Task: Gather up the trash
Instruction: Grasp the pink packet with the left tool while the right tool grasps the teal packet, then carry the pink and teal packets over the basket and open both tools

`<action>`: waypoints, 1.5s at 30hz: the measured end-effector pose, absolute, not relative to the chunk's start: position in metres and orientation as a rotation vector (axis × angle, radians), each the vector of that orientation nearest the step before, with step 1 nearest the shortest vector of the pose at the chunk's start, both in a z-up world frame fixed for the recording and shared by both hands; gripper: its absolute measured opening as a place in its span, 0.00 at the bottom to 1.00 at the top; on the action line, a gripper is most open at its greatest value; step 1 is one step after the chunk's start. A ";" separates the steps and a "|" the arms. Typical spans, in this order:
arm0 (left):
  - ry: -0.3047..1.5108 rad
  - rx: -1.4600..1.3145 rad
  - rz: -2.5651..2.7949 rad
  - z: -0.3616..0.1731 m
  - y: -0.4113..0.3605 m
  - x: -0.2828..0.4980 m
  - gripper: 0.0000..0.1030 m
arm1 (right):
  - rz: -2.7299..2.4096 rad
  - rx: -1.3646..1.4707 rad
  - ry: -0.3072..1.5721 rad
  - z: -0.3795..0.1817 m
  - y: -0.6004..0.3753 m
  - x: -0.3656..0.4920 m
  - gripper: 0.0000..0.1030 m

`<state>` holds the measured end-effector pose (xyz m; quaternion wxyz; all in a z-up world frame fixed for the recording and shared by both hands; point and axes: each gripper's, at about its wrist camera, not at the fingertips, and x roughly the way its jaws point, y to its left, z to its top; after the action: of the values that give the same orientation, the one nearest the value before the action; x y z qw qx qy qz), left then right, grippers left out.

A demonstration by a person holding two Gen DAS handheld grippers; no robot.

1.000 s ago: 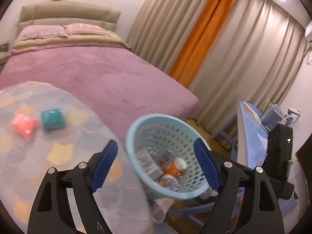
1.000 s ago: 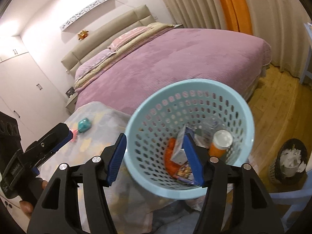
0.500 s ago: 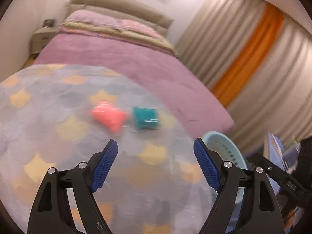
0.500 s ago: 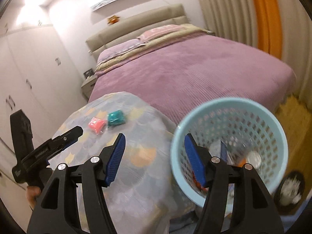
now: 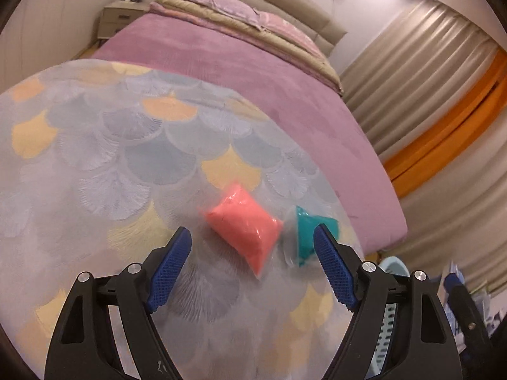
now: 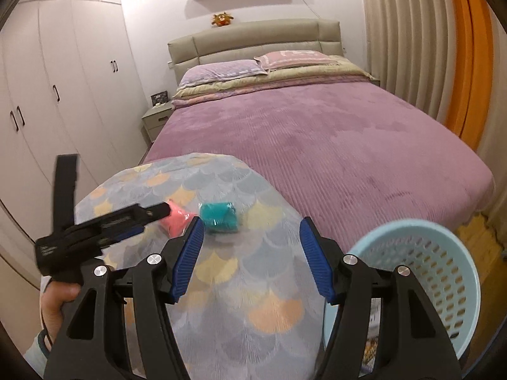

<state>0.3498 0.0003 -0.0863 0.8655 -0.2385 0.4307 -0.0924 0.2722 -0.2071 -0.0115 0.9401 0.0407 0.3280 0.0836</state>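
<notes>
Left tongs, spread wide, close on a pink packet on the tabletop (right tongs equally agape), best gripped squarely across its middle.

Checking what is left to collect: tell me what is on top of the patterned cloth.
On the patterned cloth lie a pink packet and a teal packet, side by side. The left hand-held gripper, open, covers part of the teal one in its own view.
</notes>
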 end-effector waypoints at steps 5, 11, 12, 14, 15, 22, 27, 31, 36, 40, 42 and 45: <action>0.880 -0.401 -0.153 -0.089 -0.010 0.364 0.49 | 0.168 0.085 0.677 -0.017 -0.201 0.295 0.58; 0.852 -0.350 -0.156 -0.084 0.000 0.355 0.38 | 0.190 0.089 0.700 -0.036 -0.192 0.326 0.58; 0.848 -0.341 -0.159 -0.082 0.006 0.351 0.38 | 0.191 0.084 0.702 -0.037 -0.191 0.329 0.58; 0.843 -0.333 -0.154 -0.079 0.017 0.343 0.37 | 0.194 0.071 0.722 -0.048 -0.183 0.339 0.58; 0.842 -0.334 -0.153 -0.078 0.019 0.340 0.36 | 0.199 0.074 0.737 -0.053 -0.181 0.344 0.58; 0.802 -0.365 -0.177 -0.089 0.035 0.330 0.35 | 0.231 0.120 0.816 -0.081 -0.164 0.366 0.58; 0.792 -0.389 -0.202 -0.090 0.039 0.332 0.35 | 0.333 0.167 0.841 -0.087 -0.158 0.366 0.58; 0.792 -0.403 -0.212 -0.092 0.042 0.332 0.35 | 0.383 0.166 0.879 -0.095 -0.142 0.366 0.58; 0.805 -0.436 -0.221 -0.096 0.048 0.335 0.35 | 0.409 0.128 0.874 -0.094 -0.125 0.364 0.58; 0.811 -0.466 -0.230 -0.099 0.053 0.335 0.35 | 0.396 0.055 0.891 -0.096 -0.110 0.363 0.57; 0.809 -0.474 -0.225 -0.099 0.055 0.334 0.34 | 0.389 0.021 0.890 -0.096 -0.104 0.362 0.51; 0.800 -0.488 -0.223 -0.099 0.059 0.332 0.33 | 0.388 0.021 0.886 -0.097 -0.105 0.360 0.50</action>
<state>0.3318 0.0594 -0.0989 0.8862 -0.2346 0.3849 -0.1073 0.3599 -0.1047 -0.0971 0.8853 0.0102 0.4258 0.1867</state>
